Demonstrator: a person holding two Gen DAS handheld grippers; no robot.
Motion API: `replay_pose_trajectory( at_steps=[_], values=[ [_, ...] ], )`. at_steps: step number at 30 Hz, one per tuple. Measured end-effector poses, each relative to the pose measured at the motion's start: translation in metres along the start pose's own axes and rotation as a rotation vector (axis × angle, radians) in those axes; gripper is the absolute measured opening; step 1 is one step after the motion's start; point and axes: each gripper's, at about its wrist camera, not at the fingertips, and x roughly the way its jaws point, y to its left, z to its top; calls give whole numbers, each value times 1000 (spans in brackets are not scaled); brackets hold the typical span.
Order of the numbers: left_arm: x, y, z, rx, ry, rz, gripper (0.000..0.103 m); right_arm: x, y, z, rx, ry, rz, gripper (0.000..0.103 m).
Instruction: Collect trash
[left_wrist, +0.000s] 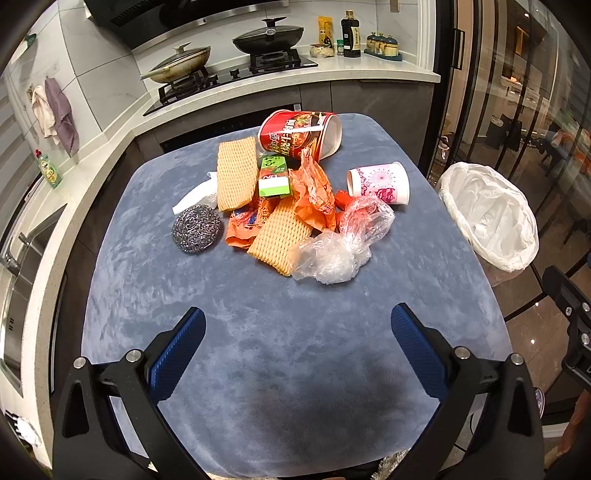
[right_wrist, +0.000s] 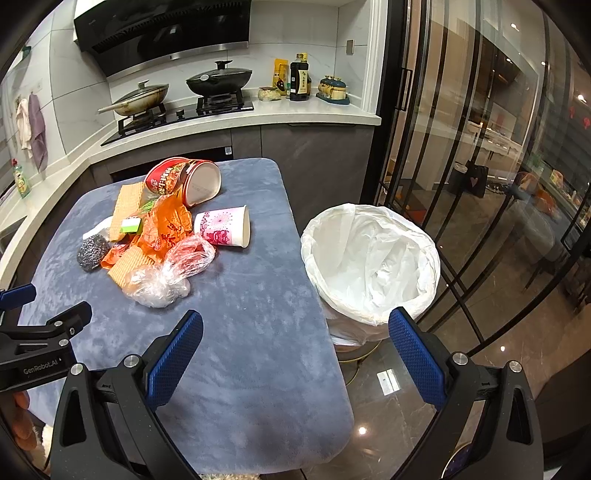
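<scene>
Left gripper (left_wrist: 298, 321): spread wide, nothing held, poised over bare blue cloth at the near end of the table (left_wrist: 258, 387). Right gripper (right_wrist: 295, 325): equally wide, equally unladen, straddling the table's right edge, one finger over cloth, the other over floor and the bin's near rim.

Further out, mid-table, the trash in one loose heap: clear plastic bag (left_wrist: 341, 245) nearest, two waffled foam sleeves (left_wrist: 281, 236), crumpled orange wrappers (left_wrist: 312, 192), a green box (left_wrist: 274, 176), a steel scourer (left_wrist: 197, 229) to the left, a white tissue behind it. Pink paper cup (left_wrist: 380, 183) on its side at the heap's right; red noodle tub (left_wrist: 300, 134) tipped over at the back, mouth toward the bin side.

Beyond the right edge, apart from the table and lower: white-lined bin (right_wrist: 369, 258), seemingly still unfilled.

Nothing collected so far, by the look of it. Likely trouble: film and wrappers slipping from a shallow pinch; a tug on the overlapping heap dragging neighbours off the edge; cups rolling when nudged; light pieces dropping in the gap short of the liner; the two tools colliding if both reach in together.
</scene>
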Motion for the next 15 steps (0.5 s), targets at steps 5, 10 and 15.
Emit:
replay_pose_trajectory(
  at_steps=[5, 10, 15],
  values=[
    [0, -4, 0, 15, -6, -9, 96, 3, -1, 6, -1, 7, 1, 96],
    [-1, -8, 1, 23, -8, -13, 96, 3, -2, 5, -1, 6, 0, 96],
    [-1, -10, 1, 27, -5, -18, 96, 4, -5, 6, 6, 9, 0, 96]
  ],
)
